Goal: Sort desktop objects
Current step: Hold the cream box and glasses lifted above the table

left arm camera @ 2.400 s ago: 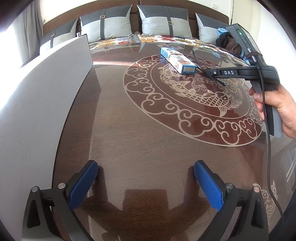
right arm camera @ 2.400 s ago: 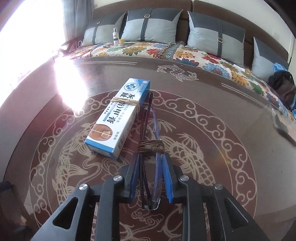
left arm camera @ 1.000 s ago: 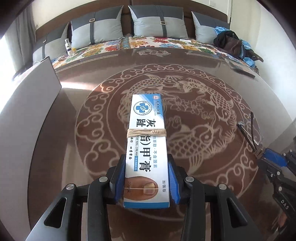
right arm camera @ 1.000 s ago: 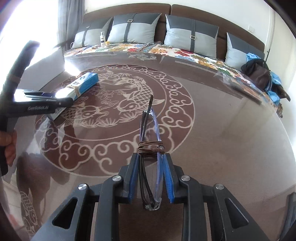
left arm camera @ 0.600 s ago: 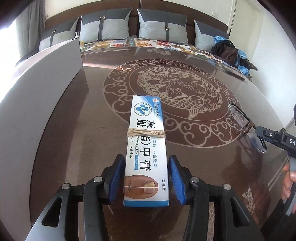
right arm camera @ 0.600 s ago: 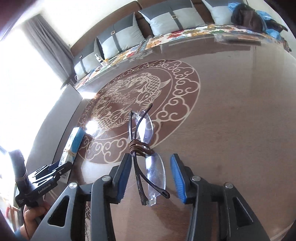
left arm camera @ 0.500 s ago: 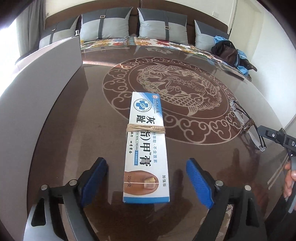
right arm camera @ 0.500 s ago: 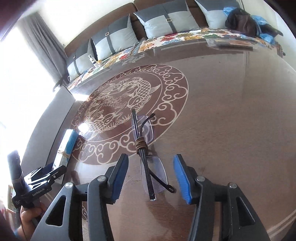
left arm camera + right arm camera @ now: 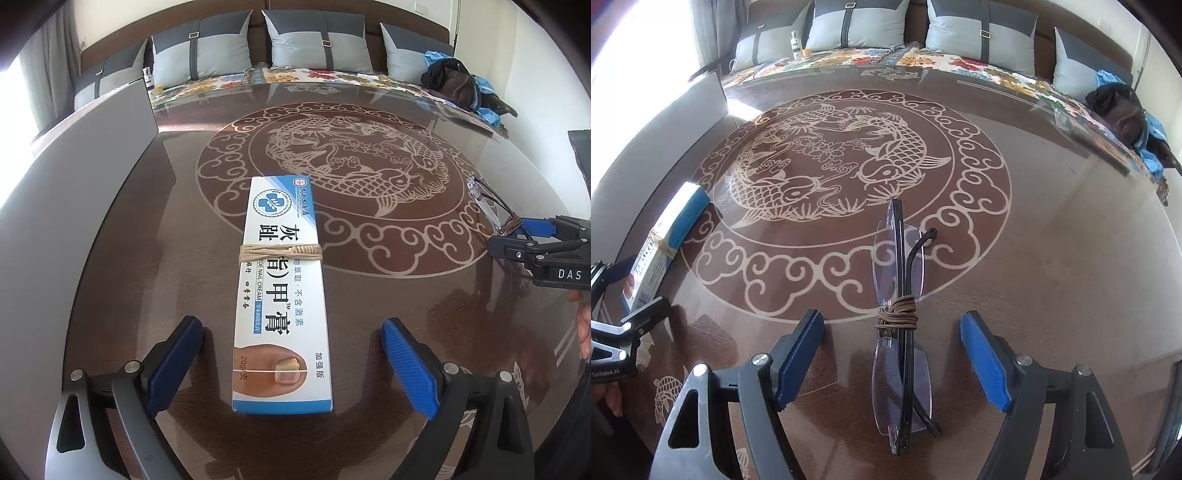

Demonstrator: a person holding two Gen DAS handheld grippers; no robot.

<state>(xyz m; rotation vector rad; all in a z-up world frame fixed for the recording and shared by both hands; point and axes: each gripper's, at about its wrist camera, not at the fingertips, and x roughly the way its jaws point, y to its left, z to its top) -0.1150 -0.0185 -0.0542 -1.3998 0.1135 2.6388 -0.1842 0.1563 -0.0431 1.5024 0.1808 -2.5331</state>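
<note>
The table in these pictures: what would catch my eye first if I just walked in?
Probably the pale fish medallion inlaid in the dark glossy table. A blue-and-white nail cream box lies between the open left gripper, and folded glasses, tied with brown cord, lie between the open right gripper.

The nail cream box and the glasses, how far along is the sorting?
Looks done: the nail cream box lies flat on the table between the left gripper jaws, which have just been opening. The folded glasses lie between the right gripper jaws, also just opening. Nothing is gripped. No other loose items show.
</note>
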